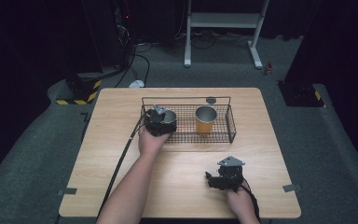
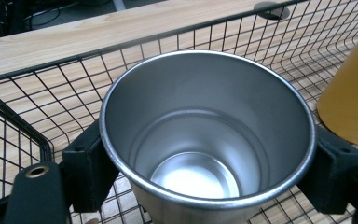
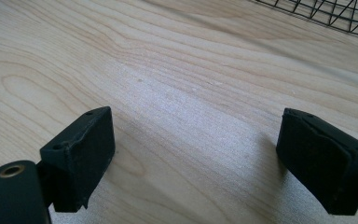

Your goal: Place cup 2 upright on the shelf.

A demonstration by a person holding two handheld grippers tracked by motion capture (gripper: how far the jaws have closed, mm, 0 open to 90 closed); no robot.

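An empty silver metal cup (image 1: 169, 115) (image 2: 205, 140) stands upright in the left end of a black wire basket (image 1: 231, 125) (image 2: 28, 107). My left gripper (image 1: 164, 120) (image 2: 205, 172) is shut on the cup, one jaw pressed against each side of its wall just under the rim. An orange cup (image 1: 205, 120) (image 2: 354, 93) stands upright in the basket to the right of the silver one, apart from it. Down near the table's front right, my right gripper (image 1: 212, 180) (image 3: 196, 158) hangs open just above bare wood with nothing between its jaws.
The basket sits at the back middle of the wooden table (image 1: 121, 163). A round cable hole (image 1: 211, 100) (image 2: 274, 9) lies behind the basket. The left gripper's cable (image 1: 121, 158) trails to the front edge. A white desk frame (image 1: 223, 21) stands on the floor beyond.
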